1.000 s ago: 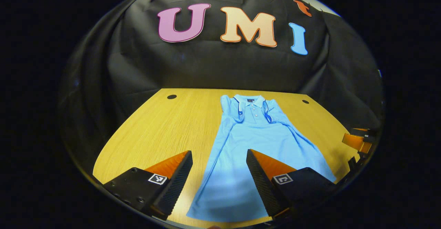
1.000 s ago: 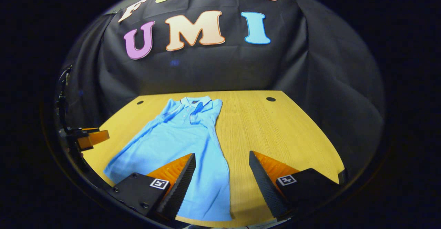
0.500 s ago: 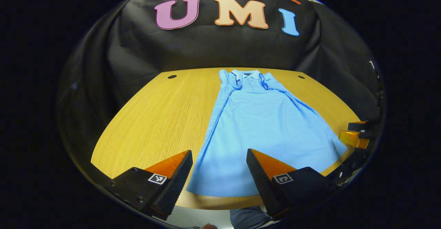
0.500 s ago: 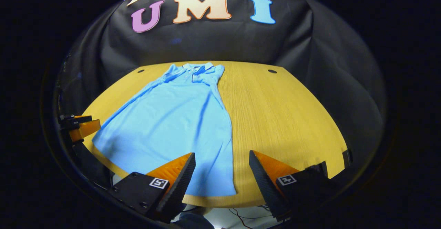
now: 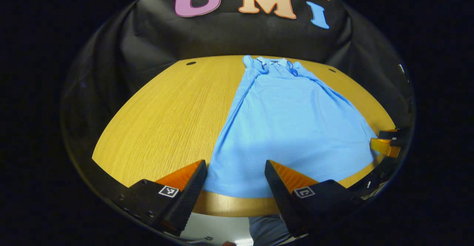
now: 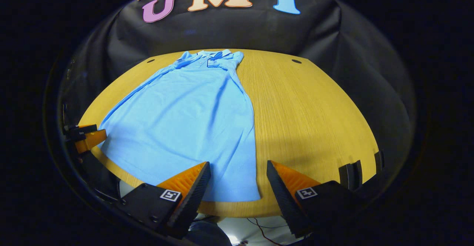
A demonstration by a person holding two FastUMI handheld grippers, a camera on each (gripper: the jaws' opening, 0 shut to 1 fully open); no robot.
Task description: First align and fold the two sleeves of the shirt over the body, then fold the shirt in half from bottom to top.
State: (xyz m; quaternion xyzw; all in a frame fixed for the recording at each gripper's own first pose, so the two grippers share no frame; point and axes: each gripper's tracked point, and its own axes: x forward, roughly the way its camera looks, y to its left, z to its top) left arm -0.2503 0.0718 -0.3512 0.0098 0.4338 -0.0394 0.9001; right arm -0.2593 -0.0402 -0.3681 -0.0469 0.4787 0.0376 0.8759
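Observation:
A light blue polo shirt (image 5: 289, 127) lies flat on the wooden table (image 5: 166, 120), collar at the far side, both sleeves folded over the body. In the left gripper view my left gripper (image 5: 236, 181) is open above the hem's left corner, near the table's front edge. My right gripper (image 6: 238, 181) is open over the hem's right corner (image 6: 251, 196) of the shirt (image 6: 192, 116). Nothing sits between either pair of fingers. The right gripper's finger (image 5: 385, 146) shows at the edge of the left gripper view, and the left gripper's finger (image 6: 87, 138) at the edge of the right gripper view.
The table (image 6: 307, 120) has small dark holes (image 5: 191, 63) (image 6: 296, 61) near its far corners. Black cloth hangs behind and around it. Below the front edge a light floor and a person's trouser leg (image 5: 266, 229) show. Bare wood lies left and right of the shirt.
Both grippers have drawn back toward the table's front edge and risen, staying open. The whole shirt and the front edge have come into view. The shirt has not moved.

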